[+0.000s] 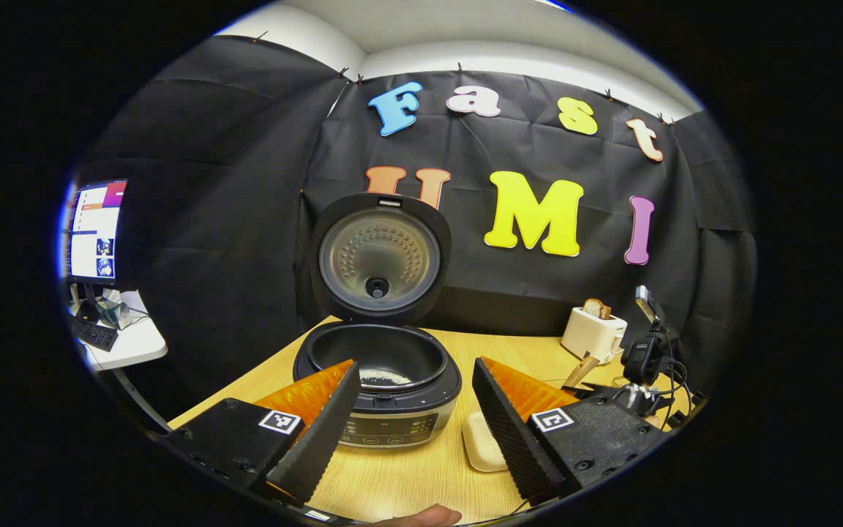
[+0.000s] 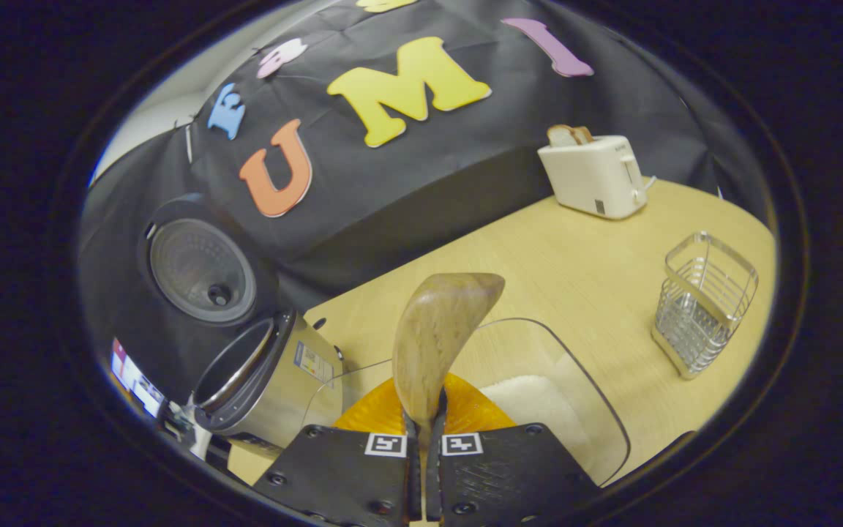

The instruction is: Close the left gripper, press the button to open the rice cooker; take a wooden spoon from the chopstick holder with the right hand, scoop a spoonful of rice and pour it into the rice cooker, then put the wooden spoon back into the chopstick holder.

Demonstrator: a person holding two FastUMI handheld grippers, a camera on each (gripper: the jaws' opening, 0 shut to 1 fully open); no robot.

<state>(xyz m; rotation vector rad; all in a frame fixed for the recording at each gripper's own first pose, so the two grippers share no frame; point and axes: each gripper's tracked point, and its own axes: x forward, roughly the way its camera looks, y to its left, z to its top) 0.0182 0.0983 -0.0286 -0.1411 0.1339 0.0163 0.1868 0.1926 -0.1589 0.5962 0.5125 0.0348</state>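
Note:
The rice cooker stands on the table with its lid up, and a little white rice lies in the black inner pot. My left gripper is open in front of it, one finger on each side, holding nothing. My right gripper is shut on the handle of the wooden spoon, whose bowl points up and away above a clear container of rice. The cooker lies to its left, tilted in that view. The wire chopstick holder stands empty to the right.
A white toaster with bread stands at the back of the wooden table. In the left gripper view the rice container sits right of the cooker, and the other gripper hovers far right. A monitor stands on a side desk.

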